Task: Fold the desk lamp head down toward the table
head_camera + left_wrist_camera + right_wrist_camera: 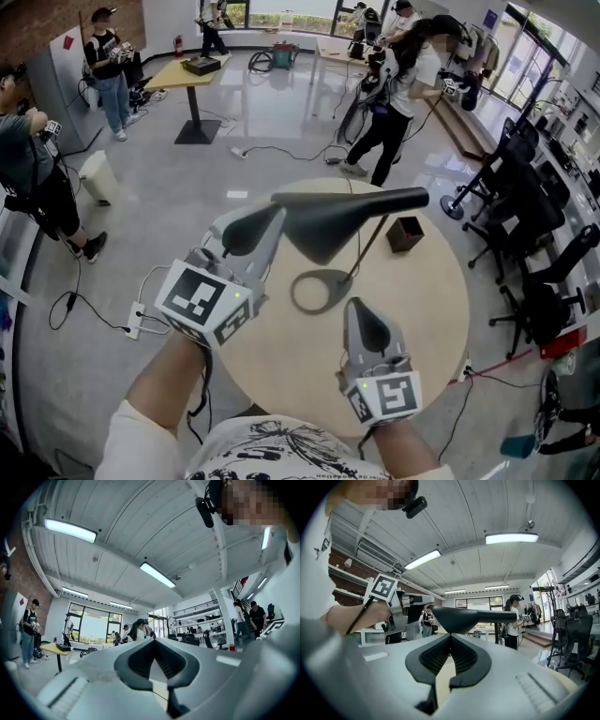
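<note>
The desk lamp [337,225] stands near the middle of the round worktop [422,319]; its head [323,230] hangs raised and roughly level above the ring base [321,291], carried on a thin slanted stem [367,246], so the fold looks not yet begun.

The left claw [272,217] sits just beside the head's left end; its own view shows the jaws together at the tips [152,640] with nothing between them. The right claw [356,309] hovers low over the worktop near the base; its jaws are likewise together and empty [450,635], with the lamp head [457,619] above and beyond them.

To do the step well, the left claw would probably best either open and take the head by its edge or rest on top of it, then press down in a slow arc about the stem's hinge; a sideways shove is likely to skid or tip the whole lamp. The right claw could pin the ring base flat meanwhile (the base looks light). The downward path should end clear of the small dark box [405,233], which stands near the stem on its far side.

By count: one lamp, one ring base, one stem, one dark box, one worktop, two claws.
</note>
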Demonstrator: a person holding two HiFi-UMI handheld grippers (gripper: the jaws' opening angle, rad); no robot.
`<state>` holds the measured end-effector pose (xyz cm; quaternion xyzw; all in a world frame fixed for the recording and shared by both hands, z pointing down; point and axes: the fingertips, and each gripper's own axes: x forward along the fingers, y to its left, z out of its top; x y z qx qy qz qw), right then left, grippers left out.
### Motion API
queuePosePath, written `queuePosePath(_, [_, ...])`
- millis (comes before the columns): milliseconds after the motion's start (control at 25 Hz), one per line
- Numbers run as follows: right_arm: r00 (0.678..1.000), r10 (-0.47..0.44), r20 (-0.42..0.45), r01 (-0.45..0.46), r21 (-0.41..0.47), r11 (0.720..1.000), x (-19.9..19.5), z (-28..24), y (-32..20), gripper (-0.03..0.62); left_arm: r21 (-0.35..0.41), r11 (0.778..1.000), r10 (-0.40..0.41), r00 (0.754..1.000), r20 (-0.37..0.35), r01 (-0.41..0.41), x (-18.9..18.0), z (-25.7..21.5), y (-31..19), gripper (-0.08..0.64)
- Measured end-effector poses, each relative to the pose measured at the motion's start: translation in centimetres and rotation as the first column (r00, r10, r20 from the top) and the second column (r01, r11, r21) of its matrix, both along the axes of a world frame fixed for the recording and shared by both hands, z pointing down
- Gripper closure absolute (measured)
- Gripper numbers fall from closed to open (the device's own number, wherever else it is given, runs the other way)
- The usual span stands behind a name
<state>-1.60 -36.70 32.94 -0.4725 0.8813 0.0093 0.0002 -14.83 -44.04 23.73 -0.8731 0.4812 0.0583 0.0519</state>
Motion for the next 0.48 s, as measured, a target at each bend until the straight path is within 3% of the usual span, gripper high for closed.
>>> queuePosePath(280, [1.0, 0.02, -0.009, -0.02, -0.034, 0.999, 0.3, 1.1, -0.5, 0.584, -0.029, 0.999, 0.026, 0.999, 0.036, -0.025, 0.4, 1.1, -0.7, 0.554])
queuePosePath(480, [1.0, 0.016, -0.012, -0.016, -0.046, 0.999, -0.4, 1.8, -0.4, 0.584, -0.076, 0.997, 0.032, 0.999, 0.008, -0.032, 0.1, 3.4, -0.5, 0.554])
